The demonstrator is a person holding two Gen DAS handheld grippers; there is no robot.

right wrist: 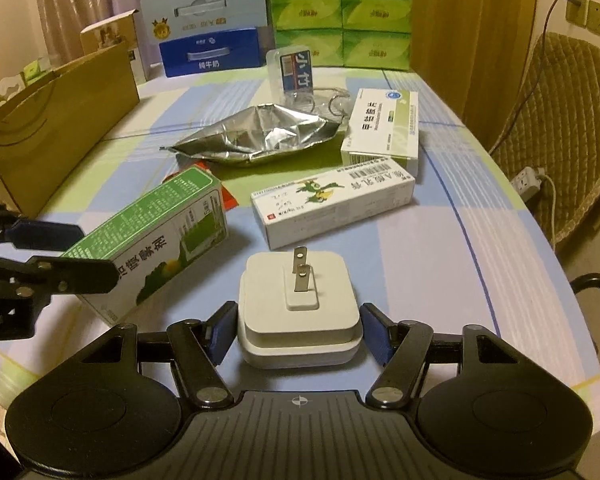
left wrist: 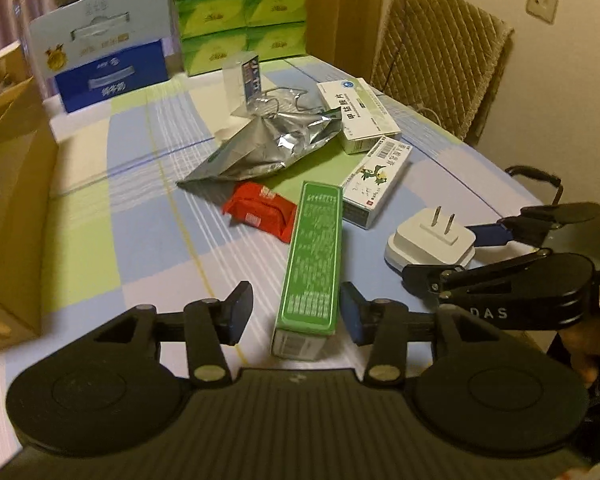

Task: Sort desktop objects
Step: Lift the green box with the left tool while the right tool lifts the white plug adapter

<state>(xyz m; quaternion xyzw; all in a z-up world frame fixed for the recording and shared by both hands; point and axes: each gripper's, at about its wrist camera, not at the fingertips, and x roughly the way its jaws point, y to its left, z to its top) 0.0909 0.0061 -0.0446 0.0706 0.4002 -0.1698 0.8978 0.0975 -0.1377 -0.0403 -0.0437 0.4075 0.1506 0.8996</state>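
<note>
We hold the left gripper (left wrist: 296, 312) with its jaws spread wide around the near end of the green box (left wrist: 314, 264), which lies flat on the checked tablecloth (left wrist: 140, 208) with its long axis running straight ahead, away from the jaws, so the two pads face its long side walls; the right-hand pad looks just beside or touching the box, while the left-hand pad stands clearly apart from it. Our right gripper (right wrist: 298, 330) is likewise spread, bracketing the white plug adapter (right wrist: 298, 300), which sits prongs-up between the pads with a small gap on each side, nothing yet pinched. Each thing lies squarely between its own jaws, so we judge that the coming move is simply a closing squeeze across the short width in both hands. Beyond the jaws lie the white medicine box (right wrist: 332, 204), the foil pouch (right wrist: 256, 136) and the red packet (left wrist: 260, 210), well clear of both grips
</note>
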